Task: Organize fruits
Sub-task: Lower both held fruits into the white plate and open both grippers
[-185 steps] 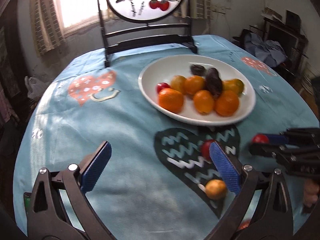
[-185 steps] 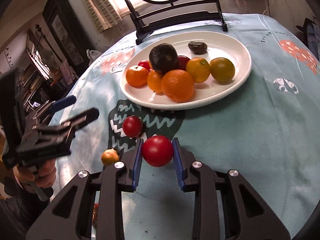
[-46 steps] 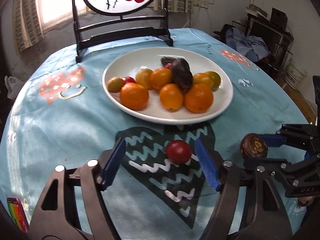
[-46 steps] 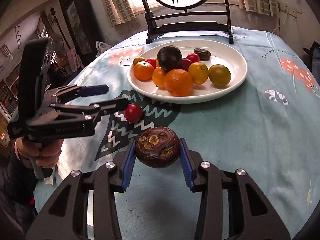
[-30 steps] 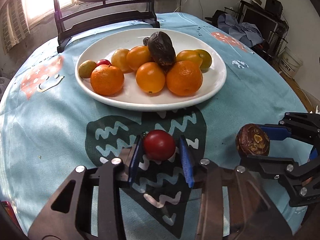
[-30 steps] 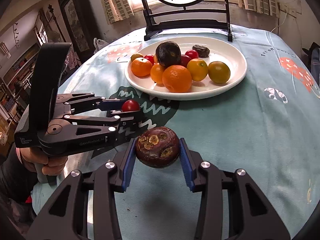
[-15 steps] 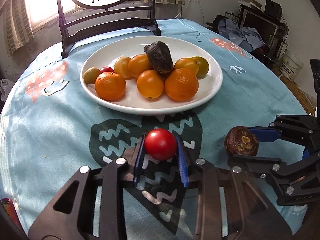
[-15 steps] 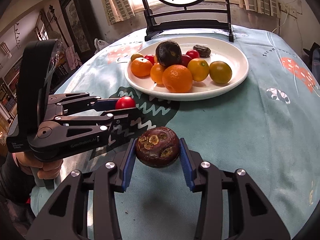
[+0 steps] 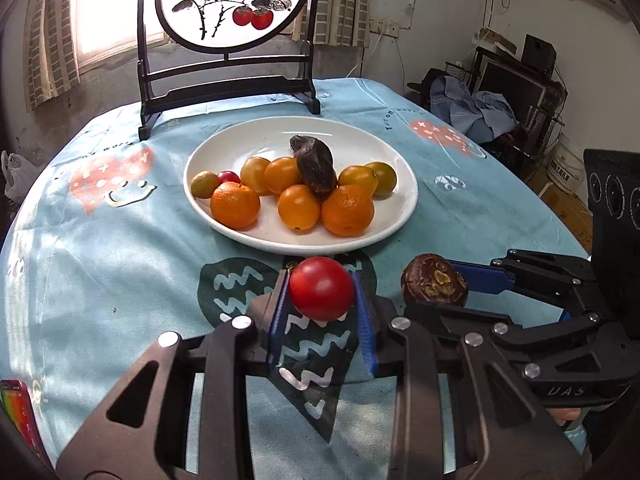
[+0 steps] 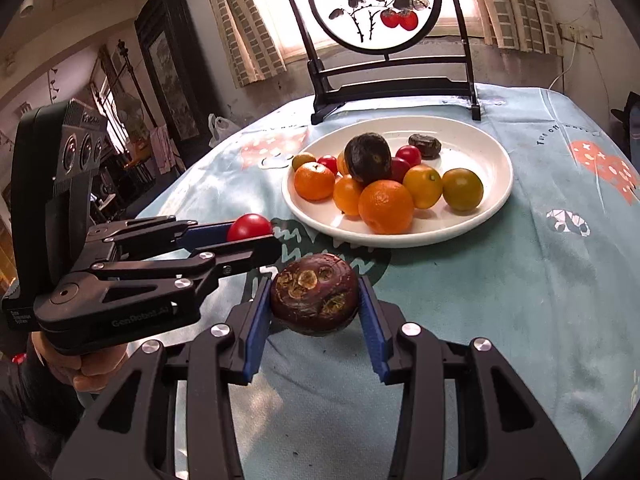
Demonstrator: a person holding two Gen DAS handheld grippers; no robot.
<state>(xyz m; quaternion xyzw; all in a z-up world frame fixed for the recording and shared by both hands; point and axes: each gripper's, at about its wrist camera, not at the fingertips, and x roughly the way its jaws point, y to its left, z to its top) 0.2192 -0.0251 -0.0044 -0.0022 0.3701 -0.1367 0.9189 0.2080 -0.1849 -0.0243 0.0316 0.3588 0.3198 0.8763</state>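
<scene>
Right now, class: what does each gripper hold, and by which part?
Left gripper clamps the red tomato by its sides; right gripper clamps the dark brown fruit by its sides.

My round table (image 9: pixel 120 264) wears a light blue printed cloth with red hearts and one dark heart with zigzag lines (image 9: pixel 248 280). At its centre sits the wide white ceramic plate (image 9: pixel 404 208); at twelve o'clock stands the black wooden stand with a round painted screen (image 9: pixel 228 80). At seven o'clock, by my left tool, lies a red-edged phone (image 9: pixel 16 408).
</scene>
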